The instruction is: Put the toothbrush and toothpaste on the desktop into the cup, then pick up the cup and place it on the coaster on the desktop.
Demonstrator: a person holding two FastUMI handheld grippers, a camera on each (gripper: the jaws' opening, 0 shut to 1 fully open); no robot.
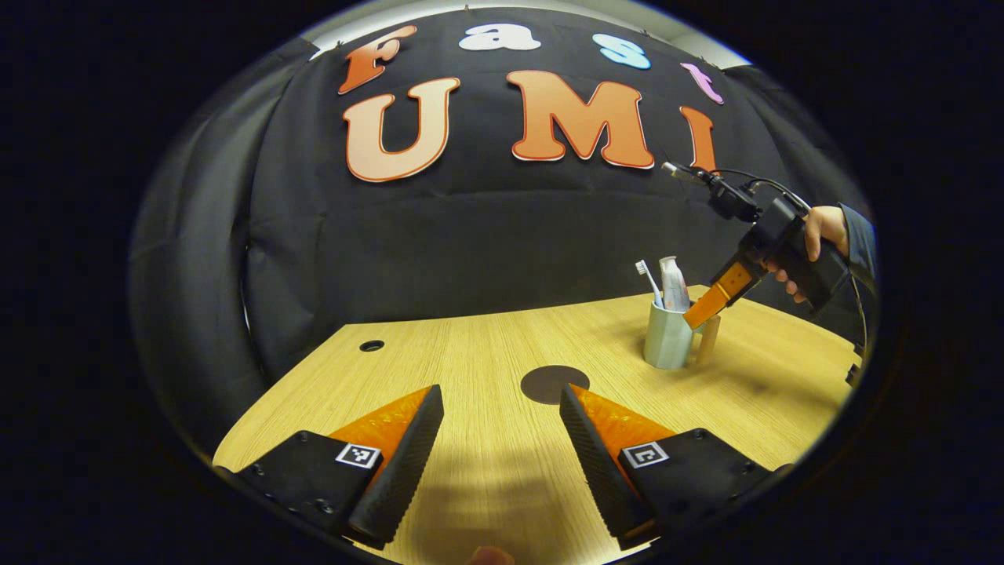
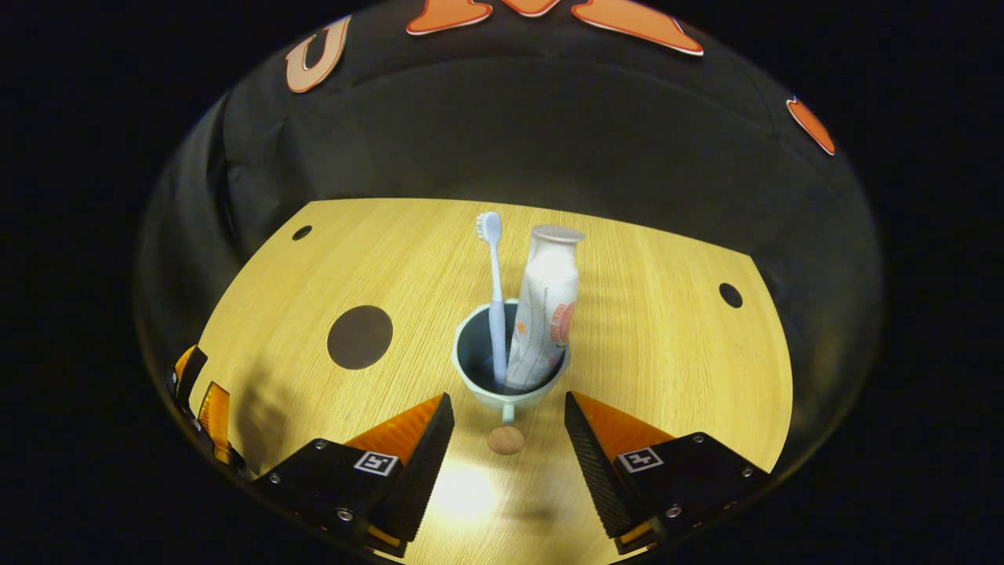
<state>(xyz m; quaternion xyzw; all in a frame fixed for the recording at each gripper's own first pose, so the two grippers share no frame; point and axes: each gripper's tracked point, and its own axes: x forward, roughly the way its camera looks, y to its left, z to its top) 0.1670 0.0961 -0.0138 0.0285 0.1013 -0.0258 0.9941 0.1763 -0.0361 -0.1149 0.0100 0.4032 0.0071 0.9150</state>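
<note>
Standing upright in the pale cup (image 2: 508, 369), the toothbrush (image 2: 494, 294) and the toothpaste tube (image 2: 543, 310) are already loaded, so the first half of the task is judged complete and the pick-up of the cup is the step in hand. The cup's wooden handle (image 2: 506, 439) is seen pointing toward the right gripper (image 2: 508, 435), which is held just above and beside the cup with its jaws wide apart, one finger to each side of the handle; nothing is gripped or touched by them as far as can be told. The dark round coaster (image 2: 360, 337) lies on the desktop (image 2: 667, 353), apart from the cup and on its toothbrush side in the right gripper view. The next move is judged to call for the jaws to be lowered around the handle or the cup wall and closed firmly, with the cup kept level so that the tall contents are not tipped. The left gripper (image 1: 502, 420) is held low over the desktop, just short of the coaster, jaws open and empty.
</note>
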